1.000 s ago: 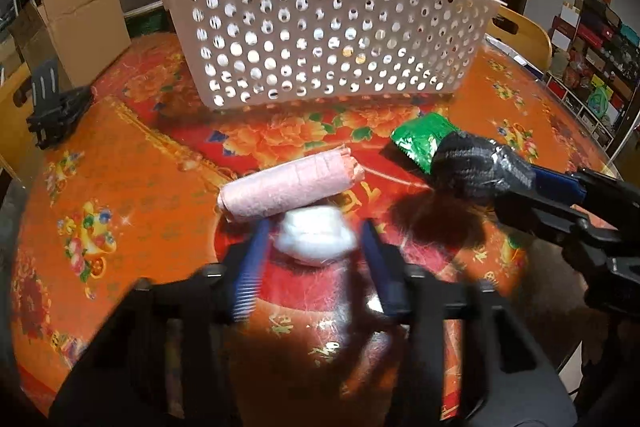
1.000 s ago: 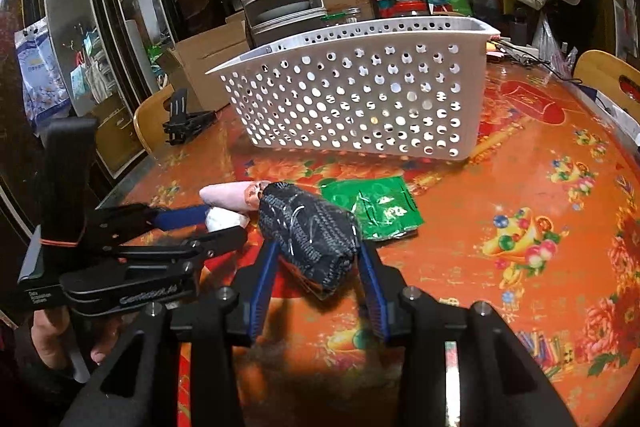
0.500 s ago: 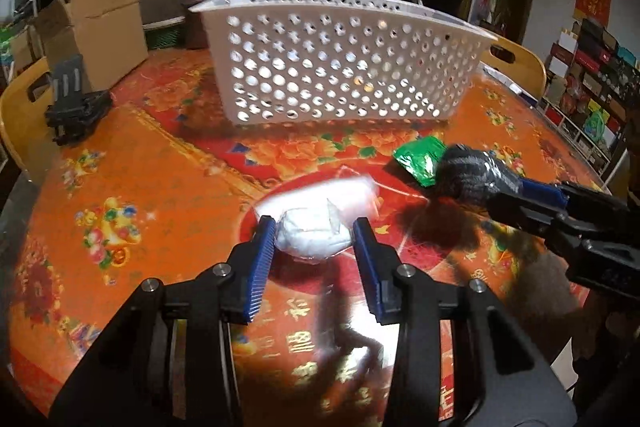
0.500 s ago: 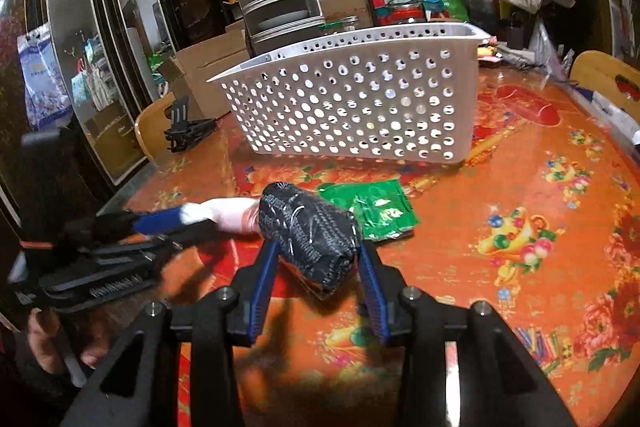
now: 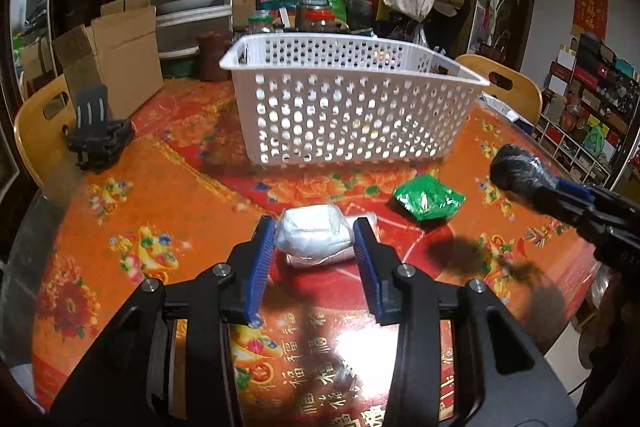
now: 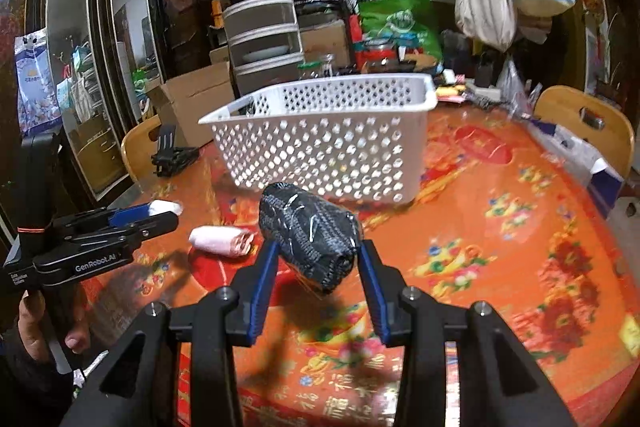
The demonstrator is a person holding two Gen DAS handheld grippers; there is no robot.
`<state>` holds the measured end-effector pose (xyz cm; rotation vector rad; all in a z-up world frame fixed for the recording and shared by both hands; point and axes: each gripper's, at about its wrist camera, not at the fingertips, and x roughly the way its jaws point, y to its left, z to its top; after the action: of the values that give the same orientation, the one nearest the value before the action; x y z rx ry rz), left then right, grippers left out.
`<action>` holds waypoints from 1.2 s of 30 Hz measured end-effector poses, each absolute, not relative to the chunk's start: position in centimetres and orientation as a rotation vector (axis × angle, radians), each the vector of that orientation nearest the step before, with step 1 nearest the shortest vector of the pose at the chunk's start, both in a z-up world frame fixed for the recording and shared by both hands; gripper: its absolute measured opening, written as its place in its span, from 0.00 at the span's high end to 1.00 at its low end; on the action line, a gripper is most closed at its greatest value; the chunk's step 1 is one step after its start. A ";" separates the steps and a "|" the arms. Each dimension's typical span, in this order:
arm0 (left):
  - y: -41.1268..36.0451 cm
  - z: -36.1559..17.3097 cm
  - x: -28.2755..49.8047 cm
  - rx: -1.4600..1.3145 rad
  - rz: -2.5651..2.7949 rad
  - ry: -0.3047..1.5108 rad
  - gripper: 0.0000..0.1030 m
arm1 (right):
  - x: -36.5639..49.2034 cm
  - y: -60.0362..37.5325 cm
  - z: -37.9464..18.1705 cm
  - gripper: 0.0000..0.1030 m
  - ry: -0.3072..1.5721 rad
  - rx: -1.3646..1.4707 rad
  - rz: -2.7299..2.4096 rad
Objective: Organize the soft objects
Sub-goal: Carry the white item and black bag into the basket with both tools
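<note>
1. My left gripper [image 5: 314, 241] is clamped on a white bundle [image 5: 312, 235], wrapped in what looks like clear film. It sits crosswise between the blue pads [image 5: 262, 259], lifted off the table as far as I can judge.
2. My right gripper [image 6: 316, 259] is clamped on a dark rolled cloth [image 6: 308, 233], also film-wrapped, held clear of the tablecloth [image 6: 500, 267].
3. Handling, my judgement: both bundles light and squashy. The film is probably slick, so a grip across the fat middle is safest; pinching an end would let them squirt out. Nothing fragile.
4. On the table: a pink roll [image 6: 220, 241] lying on its side, partly hidden behind the white bundle in the left view. A flat green packet [image 5: 428, 197] lies near the basket's front wall, to my right.
5. The white perforated basket [image 5: 352, 115] stands upright beyond both grippers, the likely destination. I cannot tell what is inside it.
6. In the way: the basket's near wall is tall, so each bundle must go over the rim, not at it. The two grippers are near each other; I would take turns at the basket.
7. Off to the left, a black folding stand [image 5: 96, 137] and a cardboard box [image 5: 116, 59]; well apart from my path.
</note>
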<state>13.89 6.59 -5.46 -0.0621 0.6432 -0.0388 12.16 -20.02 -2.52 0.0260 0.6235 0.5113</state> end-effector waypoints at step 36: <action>6.6 9.3 20.1 0.008 -0.044 0.536 0.64 | 18.3 -20.6 7.7 0.61 0.568 -0.045 0.464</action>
<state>20.13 6.64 9.25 0.0082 0.5363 -0.0443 18.34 -20.62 7.68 -0.0449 0.5680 0.4638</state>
